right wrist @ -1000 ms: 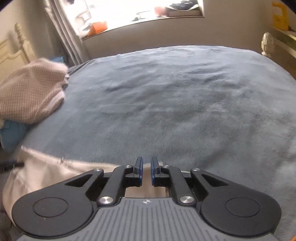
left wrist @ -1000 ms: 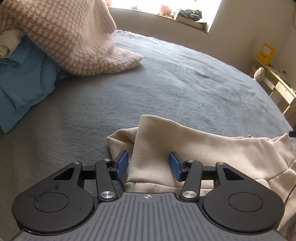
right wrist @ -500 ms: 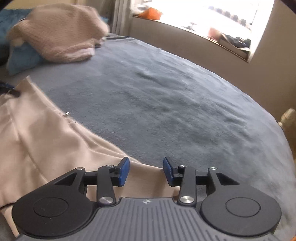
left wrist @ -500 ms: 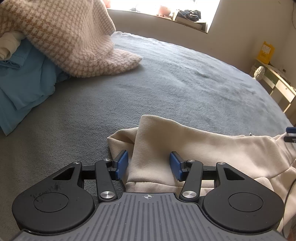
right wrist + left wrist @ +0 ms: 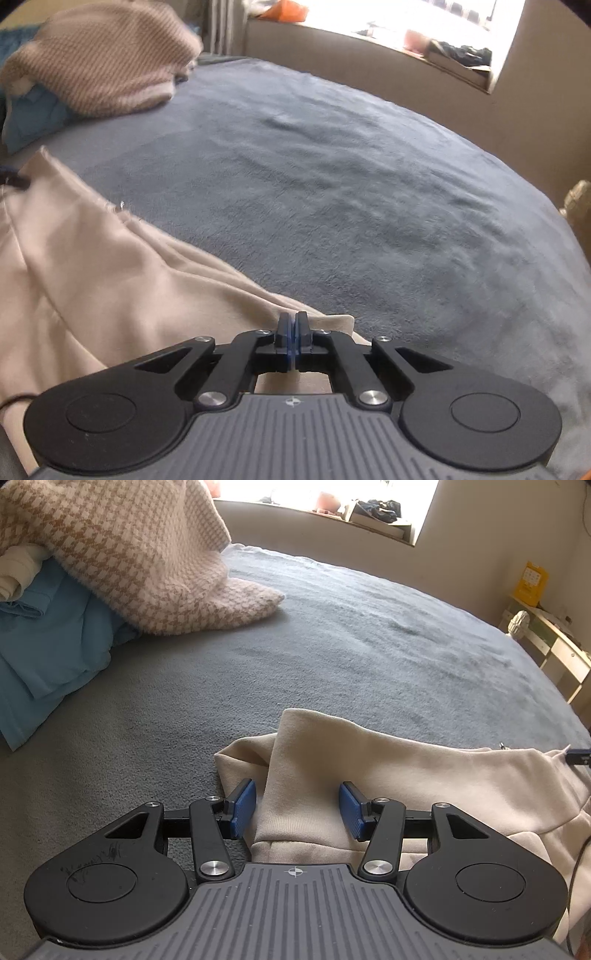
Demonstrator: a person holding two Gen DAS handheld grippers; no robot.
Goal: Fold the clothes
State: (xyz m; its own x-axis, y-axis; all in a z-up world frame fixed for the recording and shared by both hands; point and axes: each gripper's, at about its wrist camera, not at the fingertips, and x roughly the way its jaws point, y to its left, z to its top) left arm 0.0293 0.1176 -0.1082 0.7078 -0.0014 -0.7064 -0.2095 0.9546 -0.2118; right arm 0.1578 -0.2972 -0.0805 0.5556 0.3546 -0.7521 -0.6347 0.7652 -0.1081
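A cream sweatshirt-like garment [image 5: 406,775] lies crumpled on the grey bed cover [image 5: 369,646]. My left gripper [image 5: 297,797] is open, and its blue pads [image 5: 243,805] straddle a ribbed, folded end of the garment without pinching it. In the right wrist view the same cream garment [image 5: 110,288] spreads to the left. My right gripper [image 5: 292,326] is shut there, its pads pressed together on the garment's near right edge. The fabric under both gripper bodies is hidden.
A houndstooth knit [image 5: 147,554] is piled on blue clothing [image 5: 55,646] at the far left of the bed. A window sill [image 5: 369,513] runs along the back wall. A pale cabinet [image 5: 554,653] with a yellow bag [image 5: 532,583] stands at the right.
My right gripper swung along the garment's edge, opened half a second ago, and has now shut on the cream fabric. My left gripper stayed open in the same place.
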